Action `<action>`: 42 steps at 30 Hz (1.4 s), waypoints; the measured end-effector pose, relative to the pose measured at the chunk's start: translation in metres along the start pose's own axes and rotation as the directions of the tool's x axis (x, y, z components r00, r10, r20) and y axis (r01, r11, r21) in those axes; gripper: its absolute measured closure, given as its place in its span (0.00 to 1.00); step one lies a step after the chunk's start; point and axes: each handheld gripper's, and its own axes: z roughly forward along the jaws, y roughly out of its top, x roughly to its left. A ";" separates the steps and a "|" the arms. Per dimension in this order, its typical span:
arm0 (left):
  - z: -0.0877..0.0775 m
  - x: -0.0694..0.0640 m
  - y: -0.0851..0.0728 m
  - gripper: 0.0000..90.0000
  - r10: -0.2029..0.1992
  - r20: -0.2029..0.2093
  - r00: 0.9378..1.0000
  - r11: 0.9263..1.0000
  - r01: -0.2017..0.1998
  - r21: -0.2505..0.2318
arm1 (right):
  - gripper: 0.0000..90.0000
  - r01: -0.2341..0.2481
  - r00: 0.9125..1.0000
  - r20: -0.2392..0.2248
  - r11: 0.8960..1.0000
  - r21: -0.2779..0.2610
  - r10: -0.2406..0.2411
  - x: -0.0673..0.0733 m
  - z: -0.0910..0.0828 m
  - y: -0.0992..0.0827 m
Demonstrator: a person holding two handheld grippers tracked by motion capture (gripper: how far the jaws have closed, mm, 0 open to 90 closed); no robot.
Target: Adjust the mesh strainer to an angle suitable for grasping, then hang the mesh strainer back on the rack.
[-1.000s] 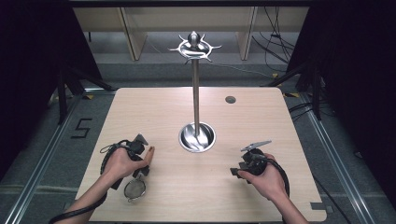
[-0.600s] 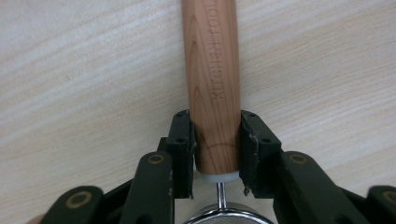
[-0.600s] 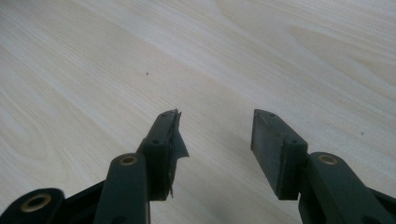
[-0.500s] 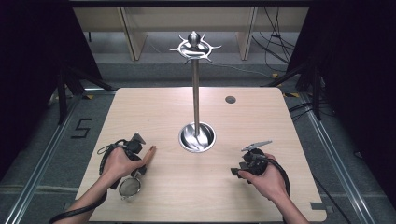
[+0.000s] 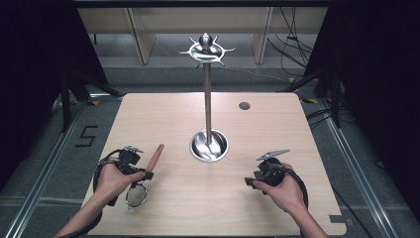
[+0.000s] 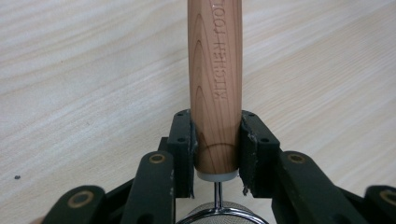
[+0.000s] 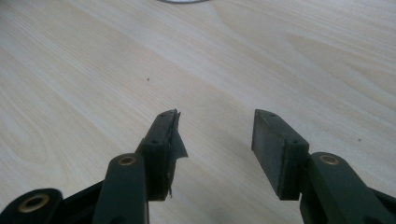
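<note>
A small mesh strainer [image 5: 135, 194] with a wooden handle [image 5: 155, 157] is at the near left of the table. My left gripper [image 5: 147, 173] is shut on the lower end of that handle [image 6: 215, 84], both pads pressed on the wood, and the handle points away toward the table's middle. The strainer's metal rim and mesh [image 6: 229, 215] sit just behind the jaws. My right gripper [image 5: 250, 182] rests at the near right, and in the right gripper view it [image 7: 215, 126] stands open over bare wood, holding nothing.
A tall metal utensil stand [image 5: 208, 99] rises from a round shiny base [image 5: 209, 146] at the table's centre, with hooks around its top [image 5: 206, 49]. A small dark hole [image 5: 244, 105] marks the far right of the light wooden table [image 5: 277, 213].
My left hand has shifted a little and risen with the strainer. The wooden handle now sticks out ahead of the gripper toward the stand. The right hand has stayed put.
</note>
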 end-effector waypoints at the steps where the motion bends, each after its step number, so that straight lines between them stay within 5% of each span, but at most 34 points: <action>1: 0.000 0.000 0.000 0.75 0.000 0.000 1.000 1.000 0.000 0.000 | 0.57 0.009 1.000 0.000 1.000 -0.001 -0.009 -0.001 -0.001 0.000; 2: -0.008 0.001 -0.002 0.75 0.032 0.020 0.999 0.999 -0.031 -0.038 | 0.57 0.010 1.000 0.004 1.000 0.011 -0.010 -0.002 -0.002 -0.001; 5: -0.011 0.000 -0.003 0.75 0.014 0.036 0.999 0.995 -0.011 -0.094 | 0.57 -0.003 1.000 0.005 1.000 0.009 0.003 -0.002 -0.004 -0.002; 8: -0.016 0.003 0.000 0.75 0.049 0.049 0.998 0.987 -0.041 -0.153 | 0.57 -0.017 1.000 0.013 1.000 -0.003 0.017 -0.005 -0.008 -0.004; 9: -0.019 0.002 0.004 0.75 0.046 0.035 0.998 0.977 -0.037 -0.212 | 0.57 -0.029 0.999 0.017 0.998 -0.048 0.030 -0.006 -0.008 -0.006; 10: -0.022 0.002 0.005 0.75 0.061 0.032 0.998 0.975 -0.053 -0.217 | 0.57 -0.023 1.000 0.021 1.000 -0.013 0.024 -0.006 -0.012 -0.005; 13: -0.027 -0.001 0.007 0.75 0.068 0.038 0.997 0.951 -0.053 -0.306 | 0.57 -0.018 0.999 0.030 0.999 -0.026 0.019 -0.007 -0.014 -0.006; 14: -0.027 -0.001 0.007 0.75 0.068 0.038 0.997 0.951 -0.053 -0.306 | 0.57 -0.017 0.999 0.029 1.000 -0.019 0.018 -0.007 -0.015 -0.006; 17: -0.032 -0.006 0.009 0.75 0.080 0.064 0.995 0.914 -0.047 -0.402 | 0.57 -0.022 0.999 0.027 0.998 -0.050 0.023 -0.007 -0.014 -0.006; 18: -0.033 -0.007 0.009 0.75 0.084 0.052 0.995 0.910 -0.055 -0.410 | 0.57 -0.026 0.999 0.027 0.999 -0.037 0.027 -0.006 -0.016 -0.005; 19: -0.035 -0.008 0.010 0.75 0.097 0.049 0.994 0.898 -0.066 -0.435 | 0.57 -0.012 0.999 0.036 1.000 -0.028 0.013 -0.007 -0.018 -0.004; 23: -0.039 -0.009 0.012 0.75 0.108 0.045 0.993 0.864 -0.072 -0.498 | 0.56 -0.013 0.999 0.034 0.996 -0.087 0.016 -0.010 -0.014 -0.006; 24: -0.041 -0.011 0.013 0.75 0.122 0.036 0.992 0.846 -0.085 -0.526 | 0.57 -0.001 0.999 0.051 0.997 -0.083 0.005 -0.012 -0.017 -0.007; 25: -0.042 -0.011 0.013 0.75 0.134 0.035 0.990 0.839 -0.095 -0.536 | 0.57 0.004 0.998 0.060 0.997 -0.080 0.001 -0.012 -0.020 -0.006; 26: -0.042 -0.011 0.013 0.75 0.134 0.035 0.990 0.839 -0.095 -0.536 | 0.57 -0.013 0.997 0.068 0.990 -0.144 0.023 -0.011 -0.018 -0.007; 28: -0.045 -0.012 0.013 0.75 0.126 0.038 0.991 0.831 -0.085 -0.550 | 0.57 -0.008 0.997 0.078 0.993 -0.116 0.017 -0.012 -0.023 -0.006; 31: -0.050 -0.012 0.013 0.75 0.138 0.032 0.990 0.809 -0.094 -0.580 | 0.57 -0.002 0.995 0.099 0.990 -0.138 0.016 -0.015 -0.026 -0.003; 36: -0.053 -0.014 0.012 0.75 0.150 0.036 0.988 0.796 -0.099 -0.598 | 0.57 -0.040 0.994 0.094 0.992 -0.121 0.052 -0.016 -0.024 -0.004; 37: -0.055 -0.014 0.012 0.75 0.146 0.034 0.989 0.793 -0.097 -0.602 | 0.57 -0.015 0.995 0.100 0.992 -0.121 0.027 -0.017 -0.024 -0.003; 40: -0.059 -0.015 0.016 0.75 0.153 0.034 0.988 0.775 -0.099 -0.624 | 0.57 -0.021 0.995 0.090 0.991 -0.131 0.033 -0.017 -0.022 -0.004; 42: -0.061 -0.016 0.017 0.75 0.149 0.041 0.988 0.775 -0.091 -0.626 | 0.57 -0.011 0.995 0.096 0.992 -0.127 0.023 -0.018 -0.022 -0.003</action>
